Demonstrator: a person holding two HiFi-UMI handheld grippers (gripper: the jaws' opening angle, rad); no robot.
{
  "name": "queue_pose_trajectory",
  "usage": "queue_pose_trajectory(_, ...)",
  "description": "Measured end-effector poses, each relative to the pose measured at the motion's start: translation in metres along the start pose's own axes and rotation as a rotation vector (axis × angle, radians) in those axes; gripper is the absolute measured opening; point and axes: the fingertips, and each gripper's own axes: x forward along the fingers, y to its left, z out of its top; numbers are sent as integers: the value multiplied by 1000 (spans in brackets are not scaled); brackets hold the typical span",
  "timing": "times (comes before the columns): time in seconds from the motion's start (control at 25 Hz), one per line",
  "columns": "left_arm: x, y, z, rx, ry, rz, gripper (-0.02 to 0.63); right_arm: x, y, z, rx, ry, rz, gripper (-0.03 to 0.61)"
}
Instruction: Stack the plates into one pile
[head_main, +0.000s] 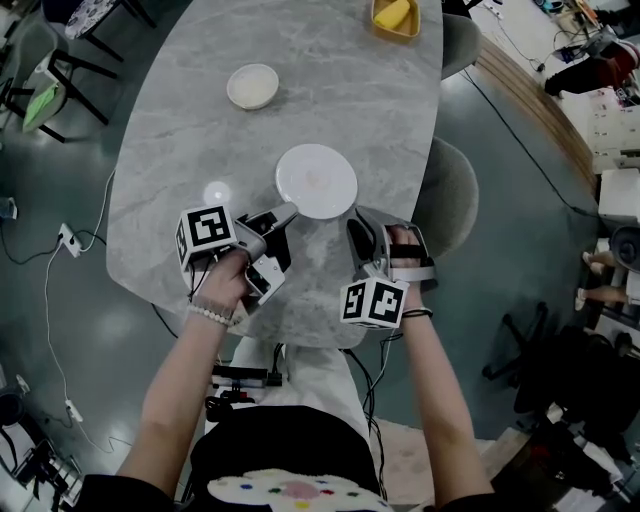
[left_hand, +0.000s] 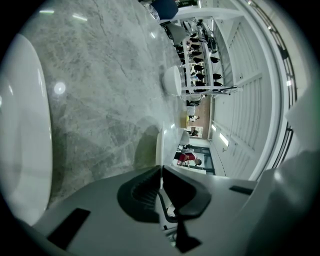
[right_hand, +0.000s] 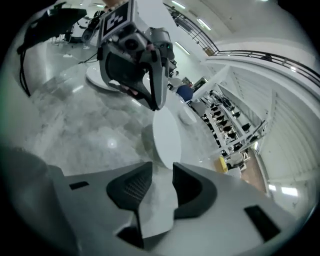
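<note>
- Plate (head_main: 316, 181) (right_hand: 166, 132), white and round, is seen near the middle of the grey marble table (head_main: 330, 90), towards the person's side. It looks raised or tipped off the surface, with a shadow thrown beside it.
- Left gripper (head_main: 288, 212) (left_hand: 161, 167): fingers are pressed almost together, pinching the plate's thin rim on its near-left side. In the left gripper view the plate is seen edge-on, running straight out from the pinch.
- Right gripper (head_main: 372, 228) (right_hand: 162, 167): fingers are spread, nothing pinched. The plate's near rim lies at the mouth of the gap, untouched by either pad.
- From the right gripper view, the left gripper's body and marker cube (head_main: 206, 231) are seen standing over the plate's far rim.
- A second white round piece (right_hand: 95, 76) (left_hand: 22, 130), seemingly another plate, is noted flat on the table behind the left gripper. In the head view it is hidden.
- A small white dish (head_main: 252, 86) rests well apart, on the far left part of the table.
- A yellow container (head_main: 395, 17) is noted at the table's far edge.
- A grey chair (head_main: 450, 195) is tucked just beside the table's right edge, near the right gripper.
</note>
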Motion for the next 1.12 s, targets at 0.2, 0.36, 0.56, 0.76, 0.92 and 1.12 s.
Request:
queue_pose_trajectory(0.2, 0, -1, 0, -5, -1, -5, 23, 25, -6, -11, -138, 12, 2, 135)
queue_pose_trajectory(0.36, 0, -1, 1, -6, -4, -9, 23, 38, -11, -13, -189, 11, 12, 135)
queue_pose_trajectory(0.56, 0, 1, 2, -14, -8, -3, 23, 45, -15, -8, -275, -20, 15, 112)
queue_pose_trajectory(0.76, -1, 3, 4, -15, -16, -2, 23, 44, -11, -7, -365, -22, 26, 52)
queue_pose_trajectory(0.92, -3, 1, 7, 8, -19, -6, 23, 43, -13, -3, -390, -21, 4, 48)
queue_pose_trajectory(1.12, -5, -4, 10, 33, -24, -29, 25, 39, -16, 0, -393, -13, -24, 38)
